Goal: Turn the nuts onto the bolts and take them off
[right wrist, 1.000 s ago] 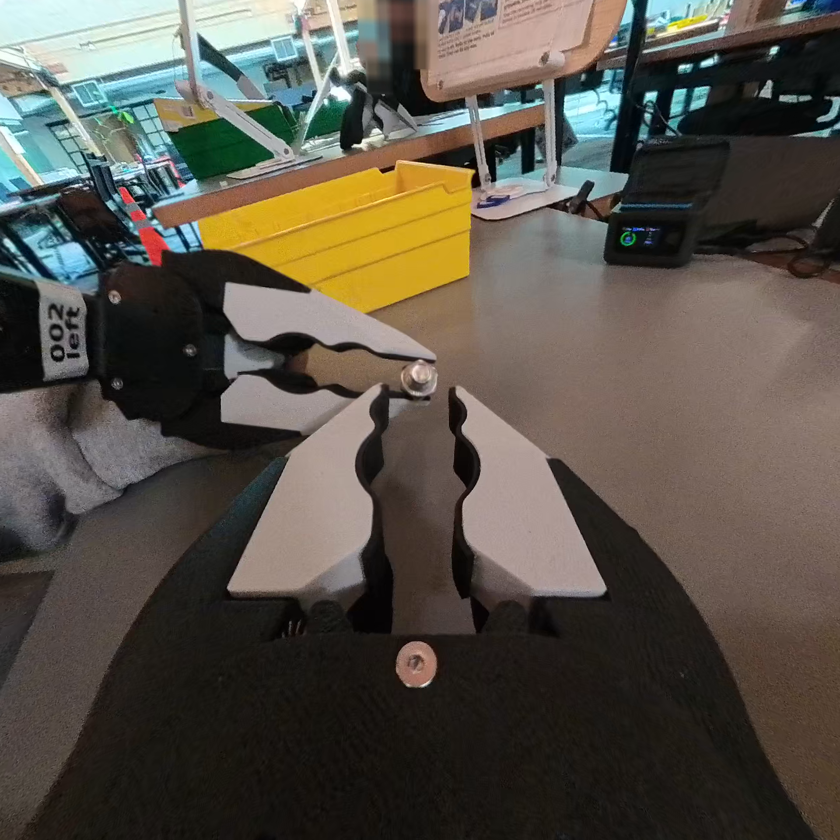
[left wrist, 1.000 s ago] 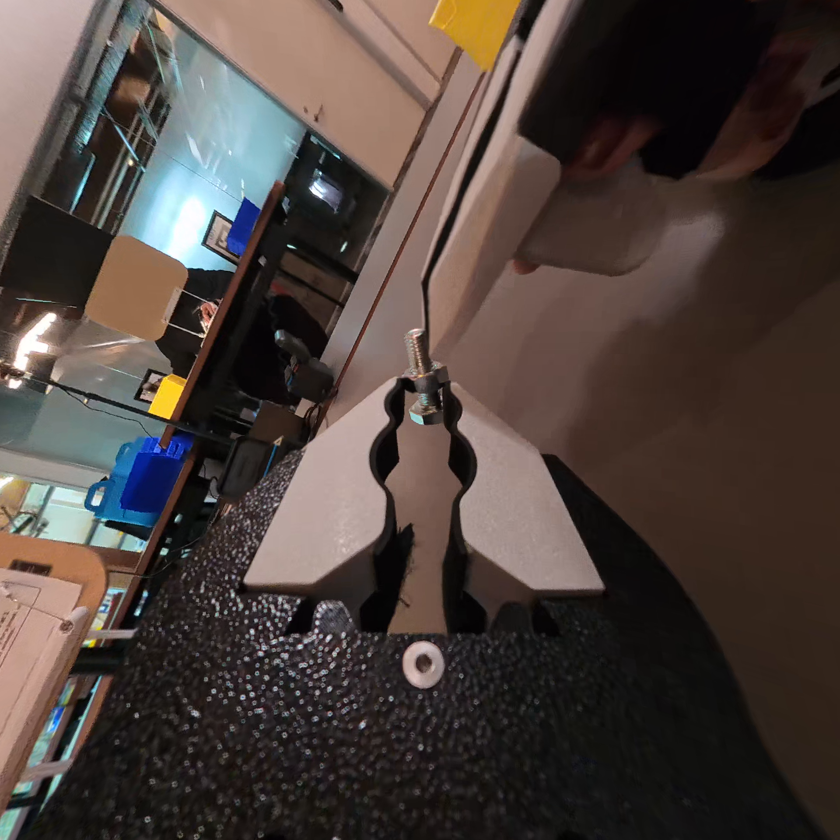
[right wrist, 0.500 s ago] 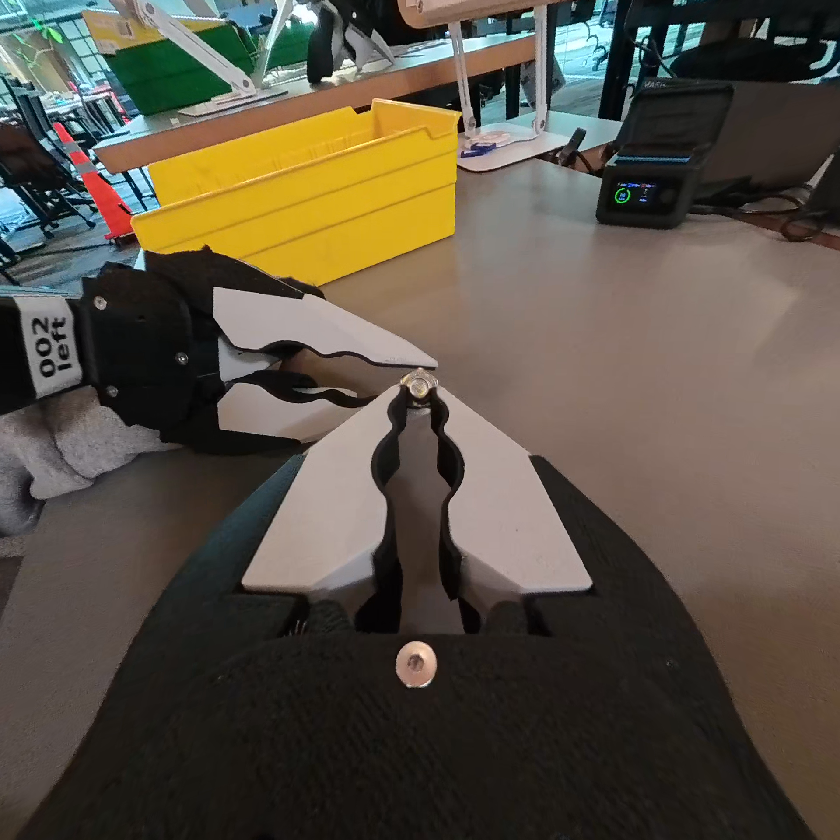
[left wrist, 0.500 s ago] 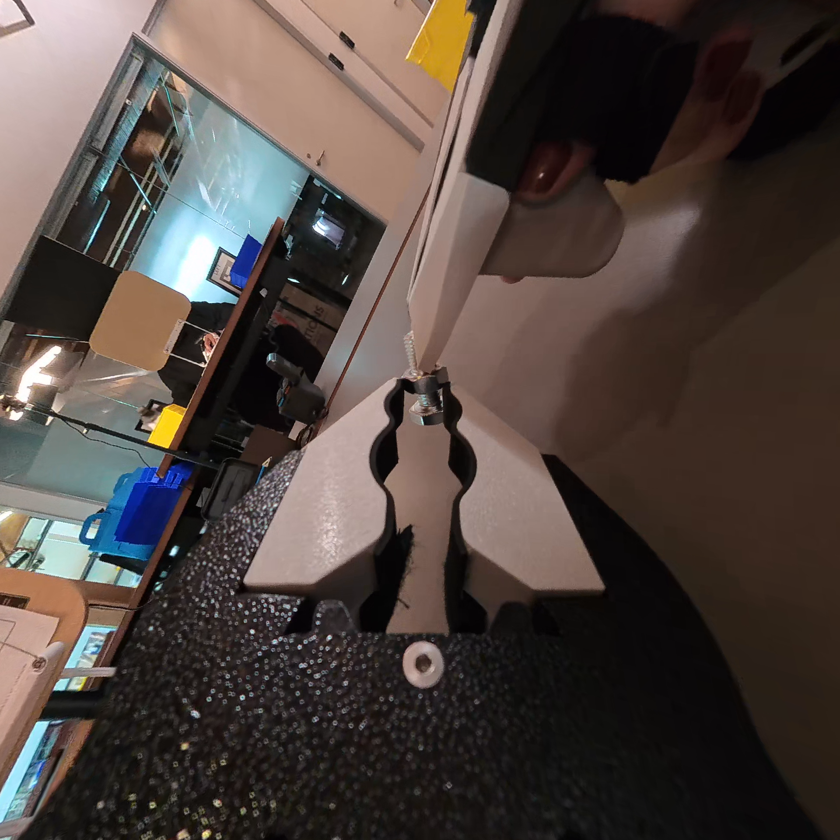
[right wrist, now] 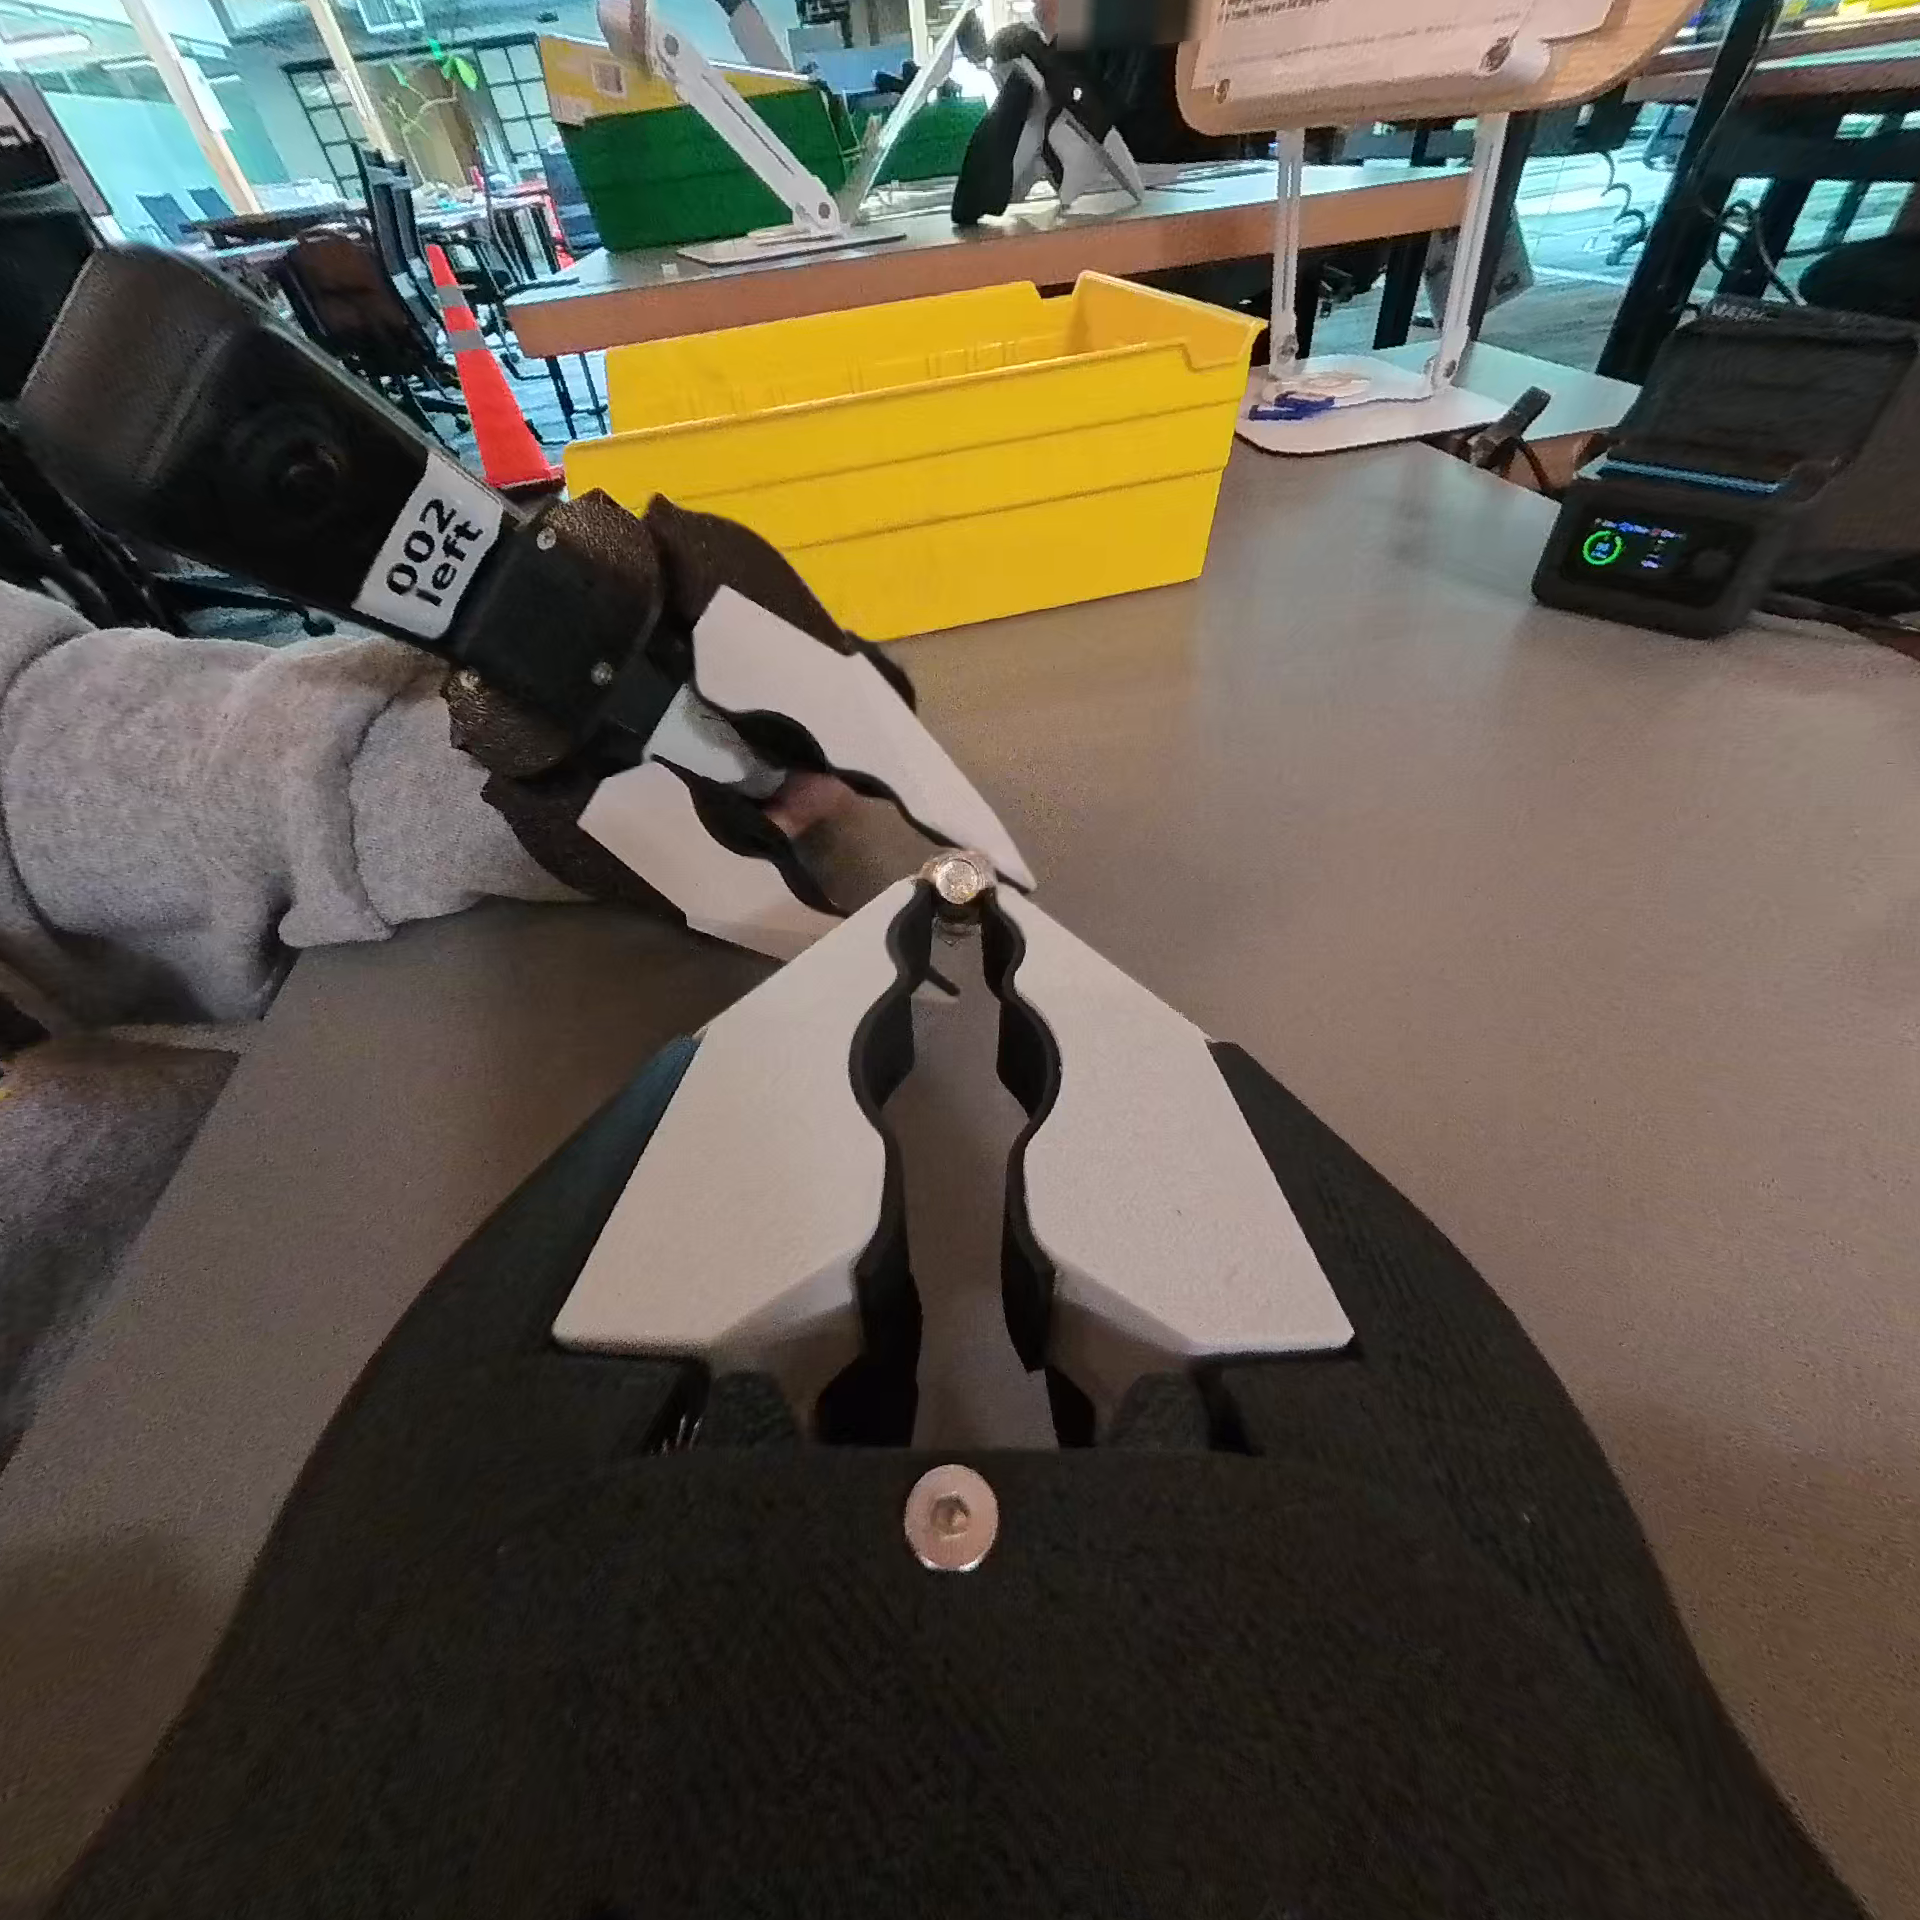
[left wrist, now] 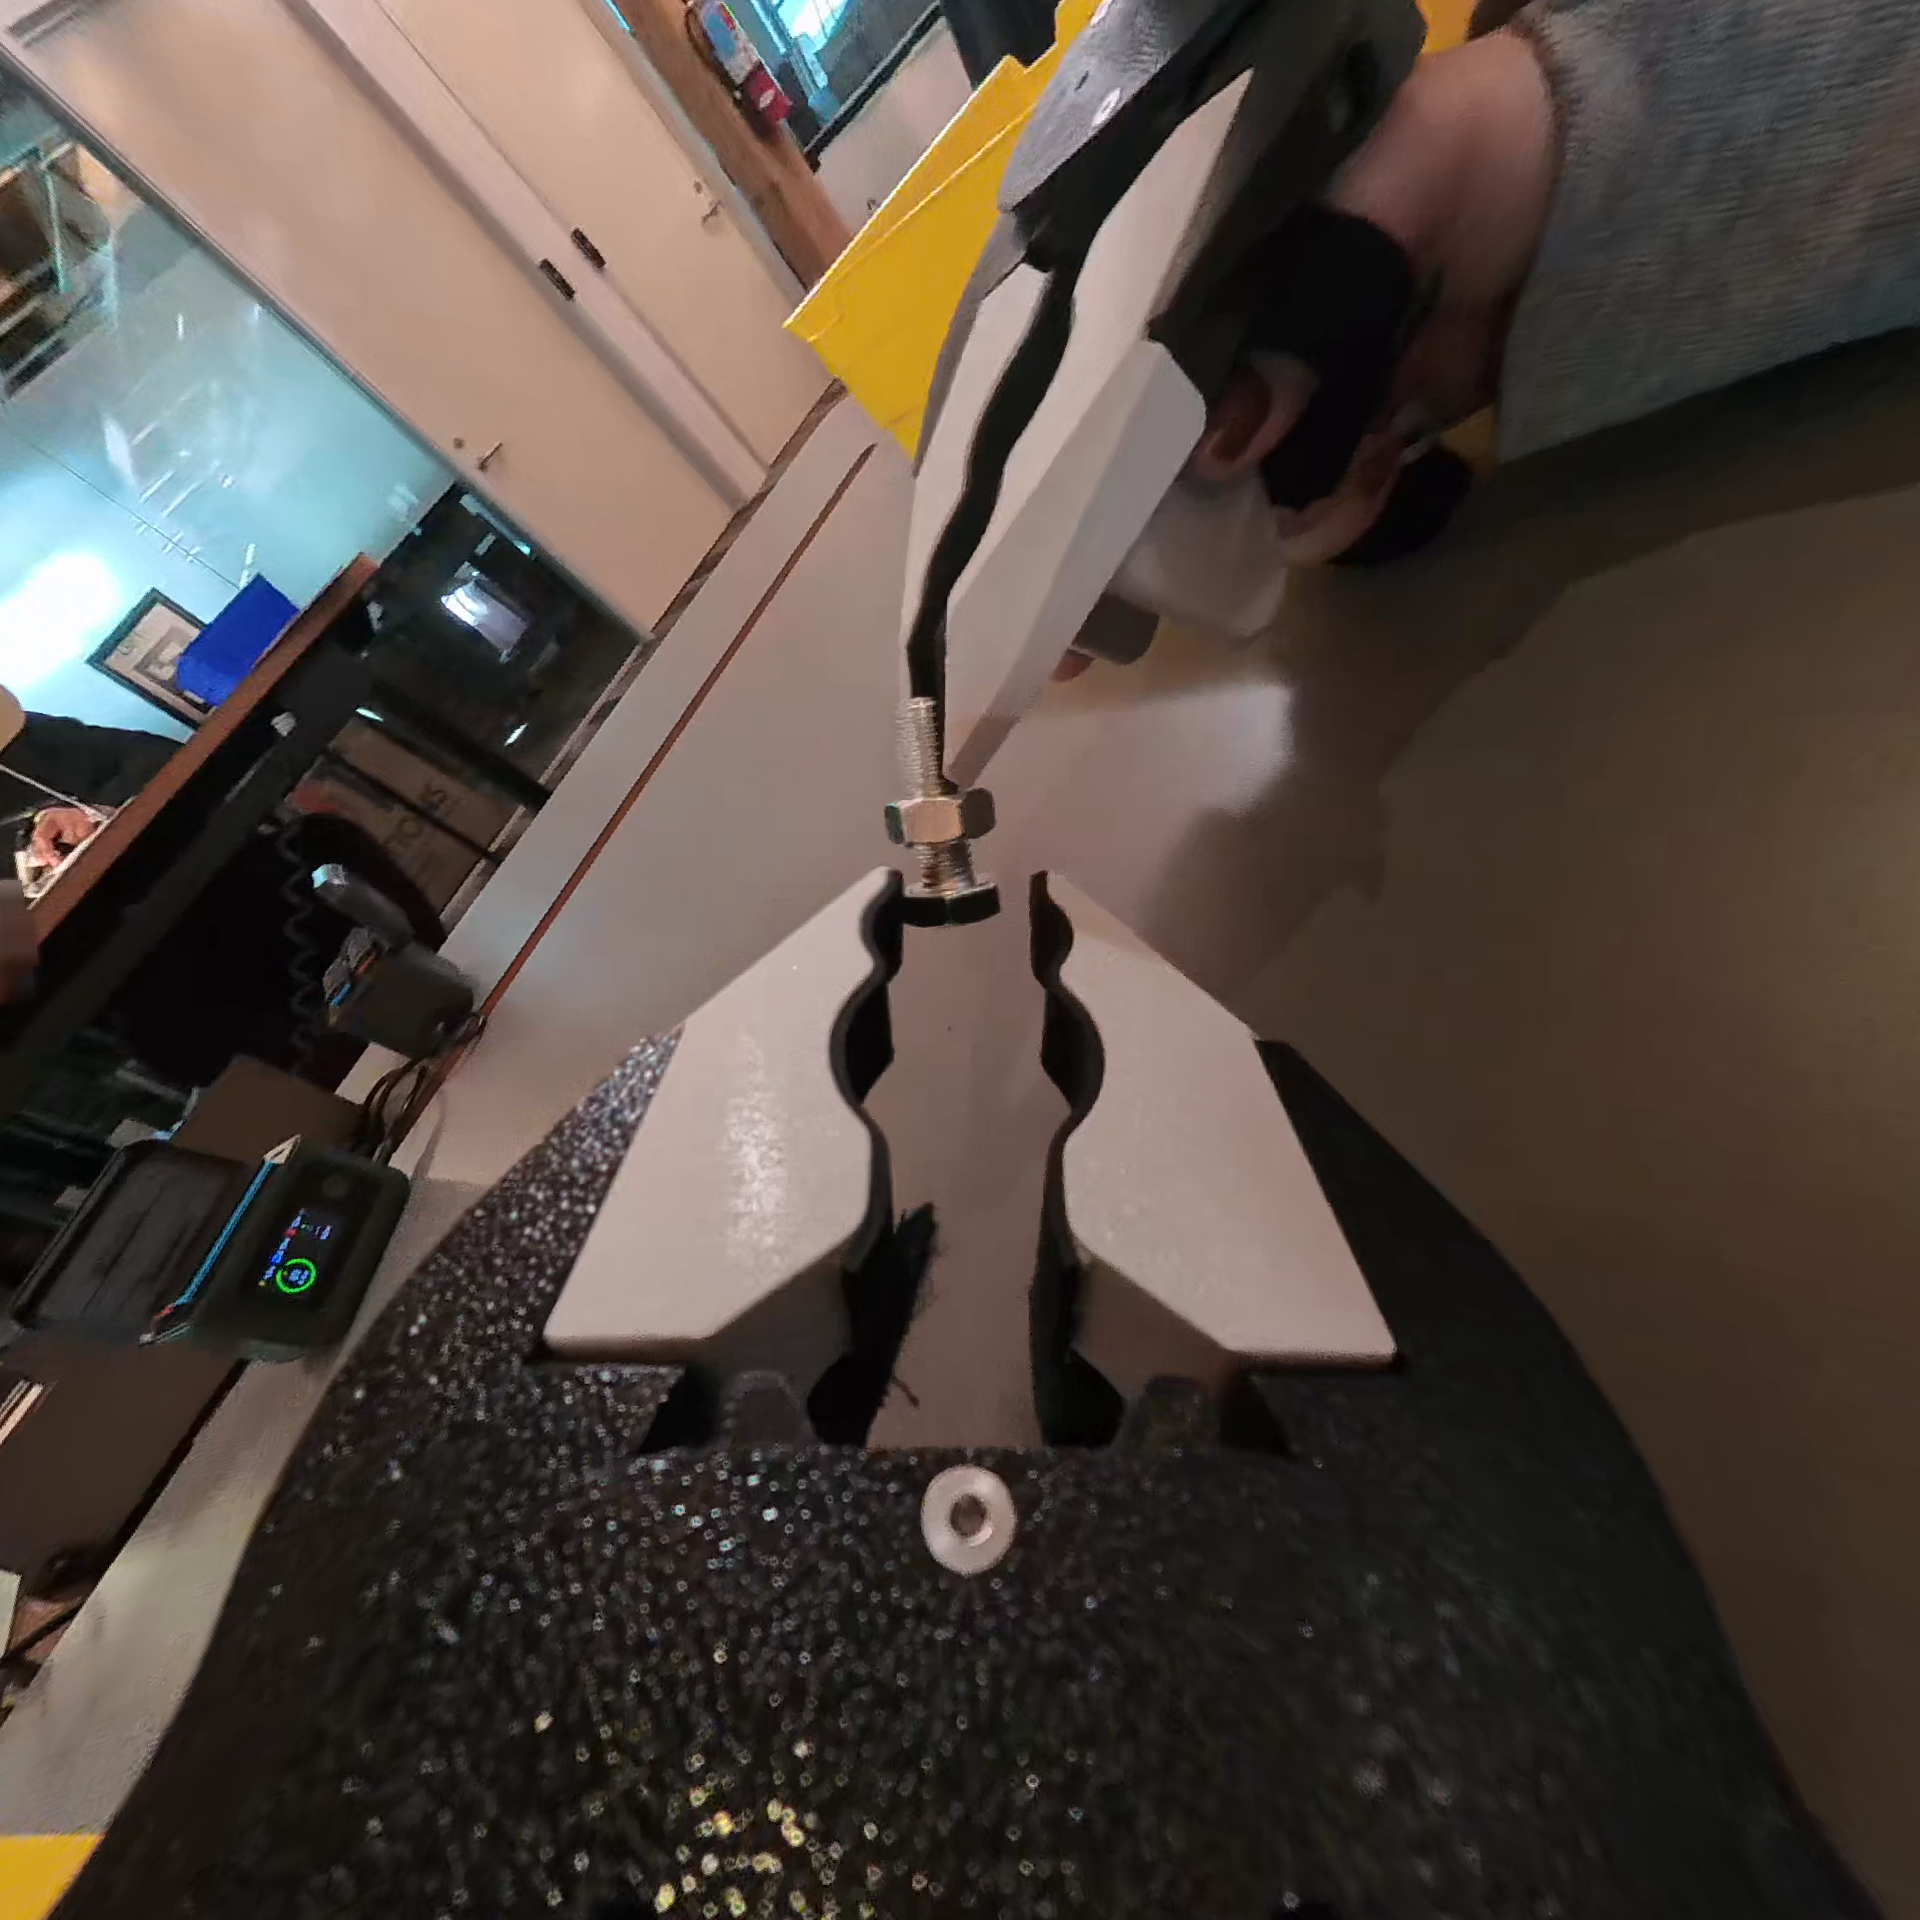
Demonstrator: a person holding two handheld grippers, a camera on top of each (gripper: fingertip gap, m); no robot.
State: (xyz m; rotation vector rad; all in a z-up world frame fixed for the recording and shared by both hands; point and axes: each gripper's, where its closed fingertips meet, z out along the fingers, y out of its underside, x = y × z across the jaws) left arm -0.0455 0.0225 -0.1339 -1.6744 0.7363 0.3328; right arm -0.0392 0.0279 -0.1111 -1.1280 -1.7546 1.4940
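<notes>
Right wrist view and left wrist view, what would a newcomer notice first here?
The small silver bolt with a nut threaded on it sits in mid-air at the centre of both views. The right gripper has its jaws shut on it, while the left gripper has its jaws open at the bolt's head. Behind, a bright yellow bin stands on the grey table.

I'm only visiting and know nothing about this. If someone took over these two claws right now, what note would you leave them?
Right claw: shut on the threaded end of the bolt, held above the table.
Left claw: open. The bolt's head sits between its tips, unclamped.
Nut: threaded on the bolt, close to the head.
Done: nut is on.
Left: probably grip the nut or head with the left claw and turn. The pictures don't show whether it is going on or coming off.
</notes>
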